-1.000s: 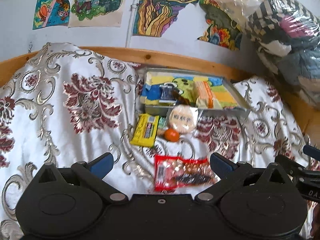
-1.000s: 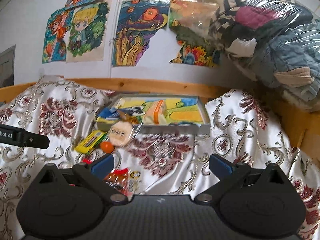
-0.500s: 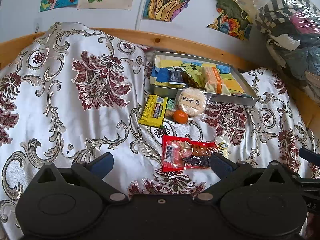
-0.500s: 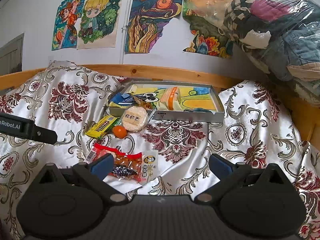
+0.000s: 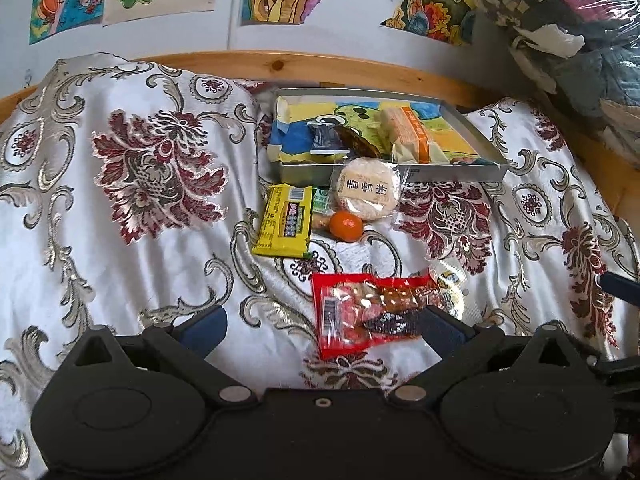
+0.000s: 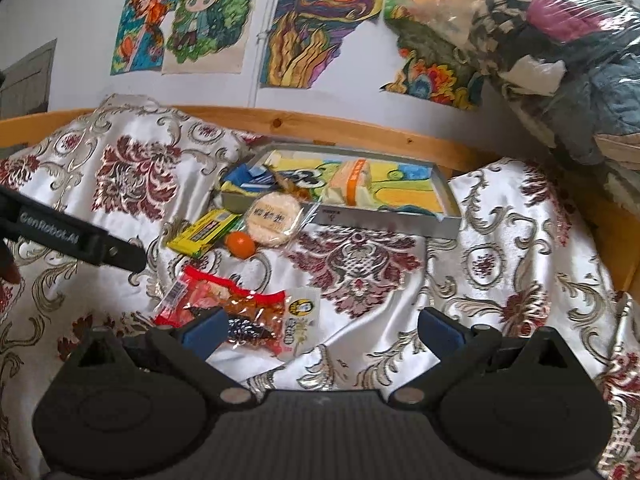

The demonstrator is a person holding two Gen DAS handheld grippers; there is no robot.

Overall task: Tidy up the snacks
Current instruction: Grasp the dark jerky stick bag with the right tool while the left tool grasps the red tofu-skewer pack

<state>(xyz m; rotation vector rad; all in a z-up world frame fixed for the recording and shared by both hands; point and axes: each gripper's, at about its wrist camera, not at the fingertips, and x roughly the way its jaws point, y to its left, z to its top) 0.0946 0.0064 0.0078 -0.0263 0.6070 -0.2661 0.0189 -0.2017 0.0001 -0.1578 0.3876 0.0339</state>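
Observation:
A grey tray (image 5: 486, 144) (image 6: 448, 196) lies at the far side of the patterned cloth and holds an orange-banded pack (image 5: 408, 138) (image 6: 352, 186) and a dark blue pack (image 5: 326, 136). In front of it lie a round rice cracker (image 5: 368, 188) (image 6: 272, 218), a small orange (image 5: 346, 225) (image 6: 240, 244), a yellow pack (image 5: 286, 220) (image 6: 204, 232) and a red snack bag (image 5: 368, 312) (image 6: 236, 308). My left gripper (image 5: 322, 330) is open just short of the red bag. My right gripper (image 6: 320, 332) is open, with that bag by its left finger.
A wooden rail (image 5: 304, 66) (image 6: 320, 120) runs behind the tray below a wall of drawings. Plastic-wrapped clothing (image 5: 572, 28) (image 6: 560, 40) is stacked at the right. The left gripper's arm (image 6: 80, 240) crosses the right wrist view at the left.
Both grippers have tilted down and moved closer over the cloth; the red bag and the other snacks now sit larger and lower in both views. No snack has moved.

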